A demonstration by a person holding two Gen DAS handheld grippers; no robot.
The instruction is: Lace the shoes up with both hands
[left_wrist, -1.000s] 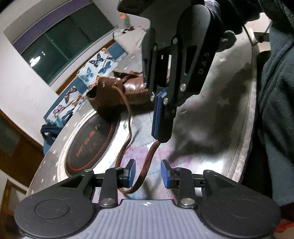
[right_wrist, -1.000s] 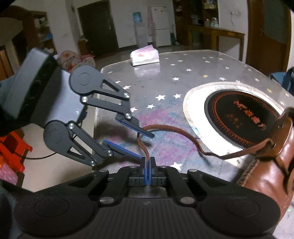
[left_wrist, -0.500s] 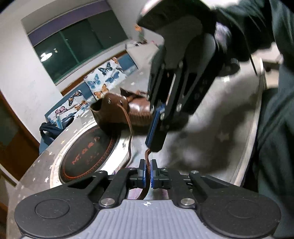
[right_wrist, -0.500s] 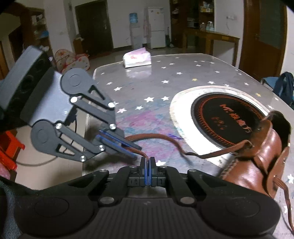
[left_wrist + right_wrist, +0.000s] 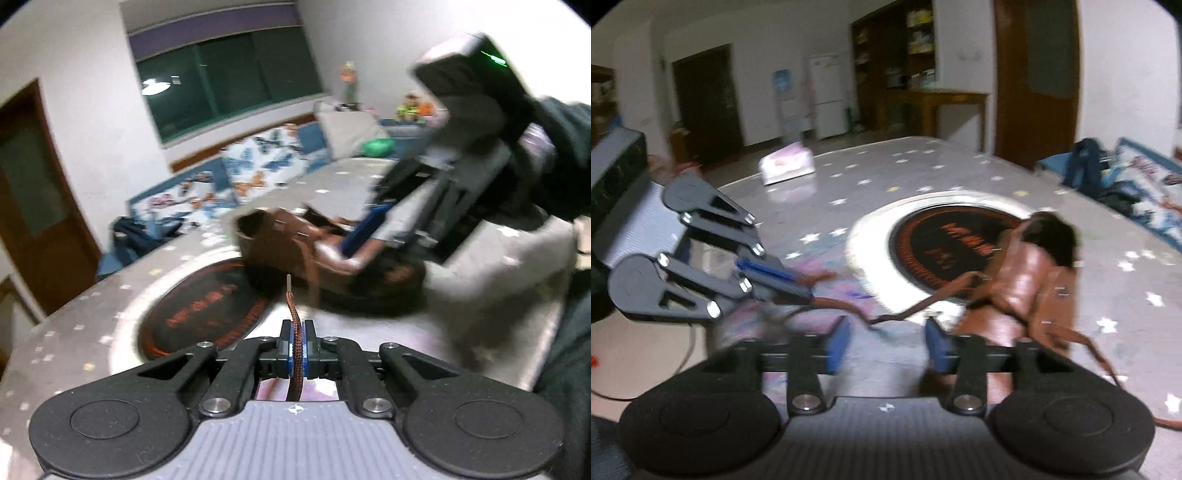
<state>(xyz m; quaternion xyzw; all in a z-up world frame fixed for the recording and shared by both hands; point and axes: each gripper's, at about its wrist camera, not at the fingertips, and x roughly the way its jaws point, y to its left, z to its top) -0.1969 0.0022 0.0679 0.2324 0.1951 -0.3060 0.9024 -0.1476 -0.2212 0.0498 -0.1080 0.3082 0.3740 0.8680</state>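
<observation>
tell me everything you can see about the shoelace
The lace is a thin, flat brown braided cord with a pale stiff tip. The left claw is shut on it near that tip, which sticks up past the pads. In the right view it runs from that claw, sagging across the starred table, to the brown leather shoe, where it enters the upper. The right claw, whose jaws have just been opening, holds nothing. Another lace end trails beside the shoe.

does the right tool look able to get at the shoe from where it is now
Probably yes. The right tool has just been opening, with nothing between its pads, and the brown shoe sits just ahead with nothing between. The left tool, off to the side, is shut on the lace.
</observation>
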